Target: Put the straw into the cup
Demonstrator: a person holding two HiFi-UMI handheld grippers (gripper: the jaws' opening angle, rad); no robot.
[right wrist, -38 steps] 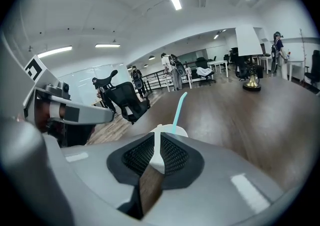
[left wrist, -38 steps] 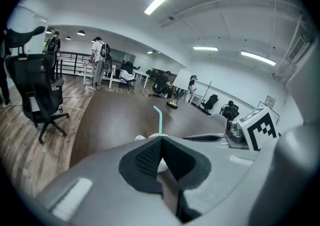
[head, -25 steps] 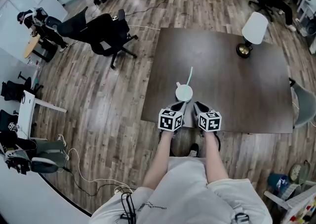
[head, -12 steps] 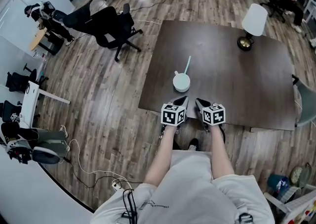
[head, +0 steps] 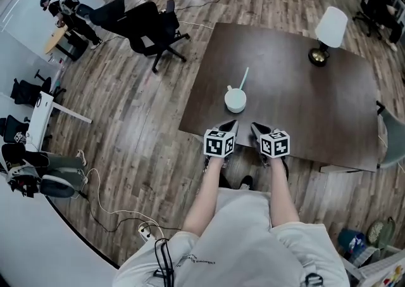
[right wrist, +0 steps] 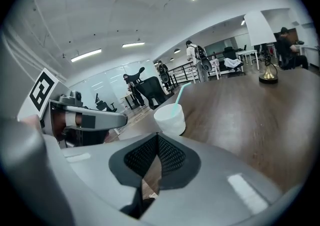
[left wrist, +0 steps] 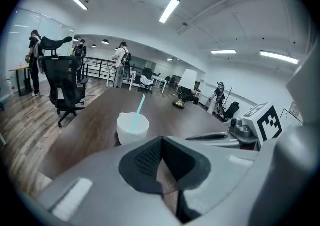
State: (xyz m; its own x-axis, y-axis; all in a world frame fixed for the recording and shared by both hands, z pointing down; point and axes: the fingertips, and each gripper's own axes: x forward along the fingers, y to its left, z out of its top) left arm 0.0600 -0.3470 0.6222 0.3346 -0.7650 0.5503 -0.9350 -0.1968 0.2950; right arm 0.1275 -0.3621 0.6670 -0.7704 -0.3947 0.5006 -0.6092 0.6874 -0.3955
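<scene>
Since the straw [head: 244,78] already stood in the cup [head: 235,100], neither gripper had anything to carry. The left gripper [head: 232,125] had its fingers [left wrist: 146,158] pressed together with nothing between them, and the right gripper [head: 254,127] was clenched and empty in the same way. Both were held side by side over the near edge of the desk [head: 304,114], pointing at the cup but apart from it. That looked like a rest pose, so the job was probably finished.

The white cup sat upright towards the desk's left edge, nearer the near edge than the far one. The pale green straw was the only thing visible in it. Its lower end was inside, and its upper length leaned out over the rim towards the far edge. Whether the cup held any liquid could not be told from these angles. A lamp [head: 329,32] with a white shade stood well apart, close to the far right corner.
</scene>
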